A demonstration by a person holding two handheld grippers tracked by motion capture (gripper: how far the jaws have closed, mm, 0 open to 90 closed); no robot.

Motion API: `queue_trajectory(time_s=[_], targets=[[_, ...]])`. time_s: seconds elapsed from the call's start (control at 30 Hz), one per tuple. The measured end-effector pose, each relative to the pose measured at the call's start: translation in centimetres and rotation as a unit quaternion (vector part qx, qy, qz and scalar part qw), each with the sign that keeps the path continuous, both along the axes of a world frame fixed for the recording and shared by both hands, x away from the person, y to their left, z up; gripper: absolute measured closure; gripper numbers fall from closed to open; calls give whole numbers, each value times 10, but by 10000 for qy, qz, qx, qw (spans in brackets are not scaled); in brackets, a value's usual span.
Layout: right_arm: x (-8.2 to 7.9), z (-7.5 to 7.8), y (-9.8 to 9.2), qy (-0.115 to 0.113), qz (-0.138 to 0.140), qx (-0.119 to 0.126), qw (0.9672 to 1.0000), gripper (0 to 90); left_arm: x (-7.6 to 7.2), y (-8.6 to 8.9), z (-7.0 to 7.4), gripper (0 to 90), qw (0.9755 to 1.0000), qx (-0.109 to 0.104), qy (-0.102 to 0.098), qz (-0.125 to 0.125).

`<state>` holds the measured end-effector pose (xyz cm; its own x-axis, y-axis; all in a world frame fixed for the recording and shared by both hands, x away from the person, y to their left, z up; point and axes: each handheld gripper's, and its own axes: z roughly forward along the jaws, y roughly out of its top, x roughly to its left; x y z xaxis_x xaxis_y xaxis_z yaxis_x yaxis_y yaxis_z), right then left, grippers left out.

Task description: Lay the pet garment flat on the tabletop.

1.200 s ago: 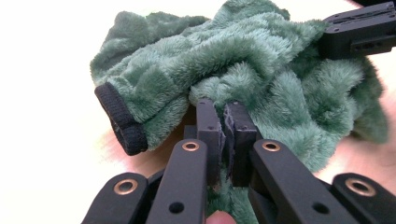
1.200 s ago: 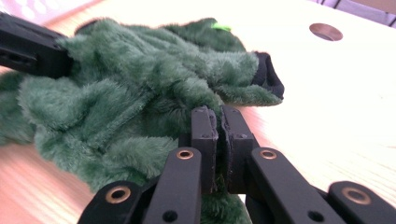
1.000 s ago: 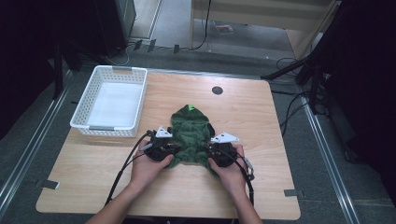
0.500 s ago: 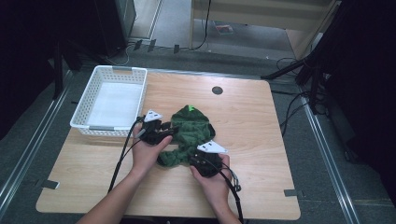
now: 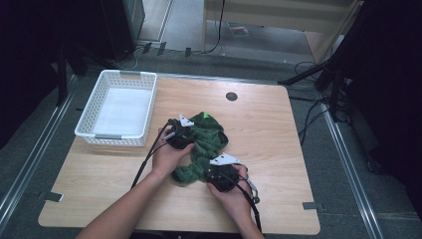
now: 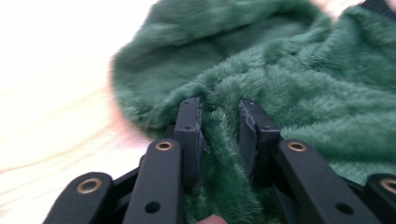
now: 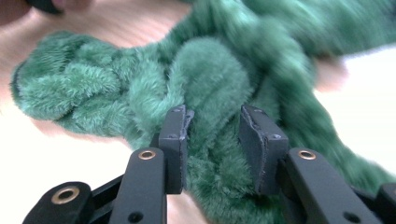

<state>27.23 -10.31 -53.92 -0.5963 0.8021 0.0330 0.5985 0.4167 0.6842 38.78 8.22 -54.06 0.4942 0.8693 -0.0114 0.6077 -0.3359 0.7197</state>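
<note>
- Working at the wooden table (image 5: 278, 149), I have a fuzzy green garment (image 5: 206, 142) bunched near the middle, just right of the white basket (image 5: 119, 107), which sits apart from it at the table's far left.
- A second ago the garment lay flatter and more spread out between my hands; now it is gathered into a narrower, twisted heap running from my left hand down to my right, so a fold or a bunching-up looks to be under way.
- My left gripper (image 5: 180, 134) has moved away from me and toward the basket side, and it now sits at the garment's far left edge. In the left gripper view its jaws stand partly closed with a ridge of green pile (image 6: 219, 140) pinched between them.
- My right gripper (image 5: 222, 174) has come back toward me and inward, to the garment's near end. In the right gripper view a thick roll of the fabric (image 7: 212, 116) sits between the jaws, which are closed in on it but not fully together.
- I judge both holds firm enough to carry the cloth, though the right one grips a fat bundle that could slip.
- Next, I expect, comes lifting it toward the basket or laying the fold down.
</note>
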Motion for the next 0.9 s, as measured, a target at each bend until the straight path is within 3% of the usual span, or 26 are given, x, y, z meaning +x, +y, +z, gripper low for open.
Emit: queue_trajectory(time_s=[0.1, 0.17, 0.2, 0.23, 0.27, 0.33, 0.4, 0.47, 0.53, 0.57, 0.63, 0.67, 0.73, 0.8, 0.9], targets=[[-4, -1, -12, 8, -74, 113, 9999, 633, 4, 0, -1, 721, 9998, -163, 25, 112], [-4, -1, -14, 39, 15, 207, 9998, 564, 3, -2, 0, 656, 9994, -351, 60, -41], [-4, 1, -14, 72, 114, 342, 9993, 529, 1, -1, 2, 607, 9978, -593, 138, -258], [-5, 6, -17, 139, 325, 728, 9967, 505, -1, 0, 3, 580, 9964, -751, 110, -381], [-5, 10, -19, 135, 433, 950, 9944, 502, -5, 2, 6, 568, 9956, -798, 25, -486], [-5, 26, -26, -146, 431, 1226, 9914, 518, -13, 10, 13, 556, 9930, -1068, -156, -476], [1, 40, -34, -512, 152, 1319, 9898, 566, -15, 15, 16, 562, 9905, -1290, -214, -436], [15, 49, -38, -655, -159, 1377, 9882, 627, -15, 12, 14, 579, 9907, -1267, -114, -483], [33, 50, -33, -734, -249, 1488, 9858, 671, -16, 4, 8, 585, 9905, -1179, 87, -706], [39, 48, -29, -712, -233, 1466, 9864, 671, -18, -2, 5, 585, 9908, -1019, 96, -884], [57, 39, -15, -597, -117, 1220, 9907, 668, -21, -9, 1, 586, 9907, -870, 91, -1042], [68, 33, -8, -569, -123, 912, 9941, 657, -21, -10, -1, 585, 9907, -858, 115, -1051], [82, 23, -6, -451, -335, 540, 9970, 653, -19, -9, -5, 582, 9912, -877, 236, -961], [94, 11, -16, -134, -696, 520, 9961, 685, -16, -4, -6, 587, 9895, -1062, 378, -905], [94, 4, -29, 8, -806, 625, 9948, 712, -16, -3, -6, 596, 9895, -1028, 384, -940]])
